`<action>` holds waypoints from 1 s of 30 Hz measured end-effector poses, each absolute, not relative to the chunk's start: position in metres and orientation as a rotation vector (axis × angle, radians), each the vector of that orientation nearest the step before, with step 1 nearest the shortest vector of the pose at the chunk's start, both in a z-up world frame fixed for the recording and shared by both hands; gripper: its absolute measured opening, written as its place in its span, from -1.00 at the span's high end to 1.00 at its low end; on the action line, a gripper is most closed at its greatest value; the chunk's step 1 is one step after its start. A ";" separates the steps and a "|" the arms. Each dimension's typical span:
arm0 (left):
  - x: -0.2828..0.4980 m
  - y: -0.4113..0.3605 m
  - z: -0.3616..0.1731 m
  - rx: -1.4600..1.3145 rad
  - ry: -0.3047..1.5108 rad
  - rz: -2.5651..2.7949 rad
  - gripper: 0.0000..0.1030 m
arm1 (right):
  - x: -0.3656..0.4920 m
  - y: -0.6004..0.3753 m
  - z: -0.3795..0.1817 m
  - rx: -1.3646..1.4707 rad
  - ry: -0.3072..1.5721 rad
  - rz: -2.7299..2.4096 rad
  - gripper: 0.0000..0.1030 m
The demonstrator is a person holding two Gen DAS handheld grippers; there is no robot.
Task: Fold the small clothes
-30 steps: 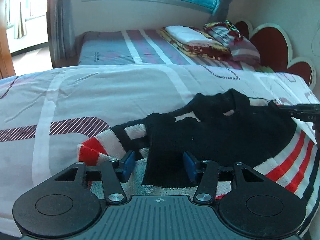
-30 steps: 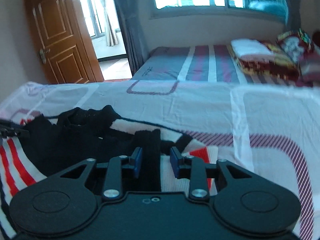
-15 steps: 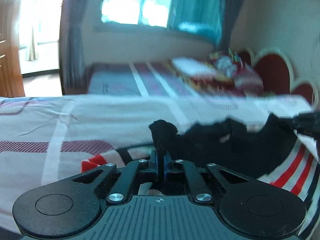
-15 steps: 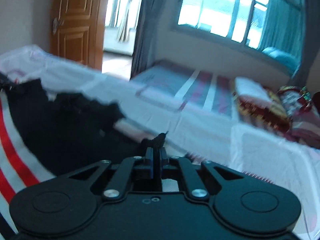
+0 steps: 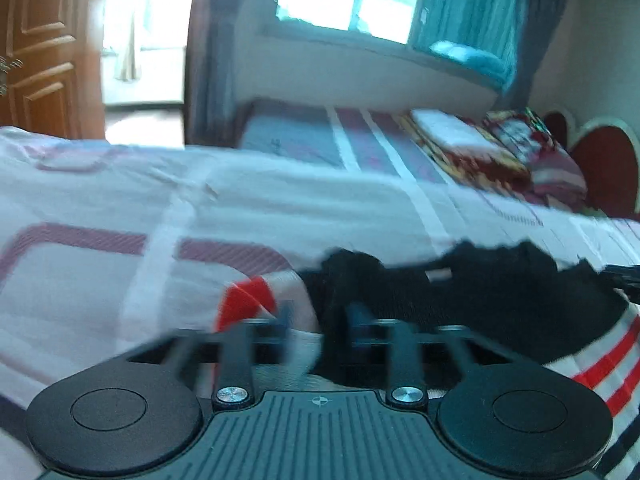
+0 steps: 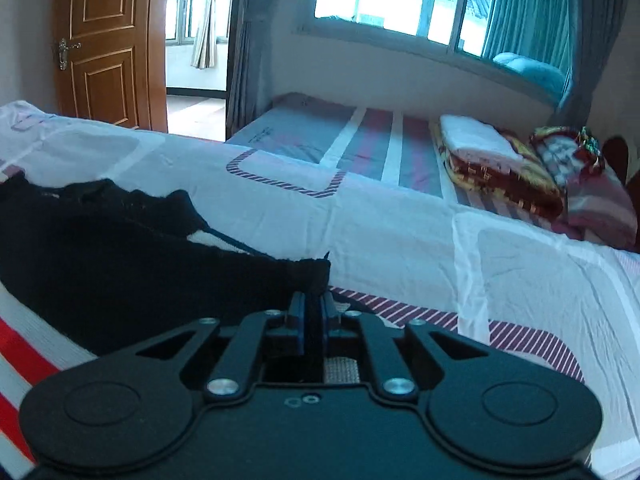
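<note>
Motion blur smears the left gripper [image 5: 320, 316], its jaws just parted above the black sweater [image 5: 480, 304] on the bed [image 5: 120, 200], while the right view sharply shows the right gripper [image 6: 312, 312] narrowly pinching its edge.

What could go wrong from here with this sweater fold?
The left gripper has just been opening, its jaws apart around the black cuff, so that side may drop and unfold. The right gripper, jaws just easing, pinches only the sleeve tip; it could slip out. Uneven pulls might skew the sweater.
</note>
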State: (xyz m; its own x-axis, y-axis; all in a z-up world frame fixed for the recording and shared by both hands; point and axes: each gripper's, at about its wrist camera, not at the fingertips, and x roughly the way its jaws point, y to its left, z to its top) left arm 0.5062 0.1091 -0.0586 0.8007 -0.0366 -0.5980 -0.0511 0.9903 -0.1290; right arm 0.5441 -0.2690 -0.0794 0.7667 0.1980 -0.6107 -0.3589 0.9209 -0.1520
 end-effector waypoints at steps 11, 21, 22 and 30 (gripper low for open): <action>0.495 -0.023 -0.058 0.071 0.659 -0.236 -0.17 | 0.498 -0.180 -0.078 -0.326 0.620 0.621 0.65; 0.455 0.050 -0.049 0.119 0.634 -0.098 -0.20 | 0.500 -0.298 -0.075 -0.273 0.676 0.388 0.73; 0.457 0.048 -0.044 0.091 0.606 -0.115 -0.20 | 0.493 -0.291 -0.069 -0.295 0.646 0.370 0.60; 0.427 -0.021 -0.054 0.135 0.619 -0.268 -0.22 | 0.440 -0.203 -0.077 -0.366 0.629 0.580 0.55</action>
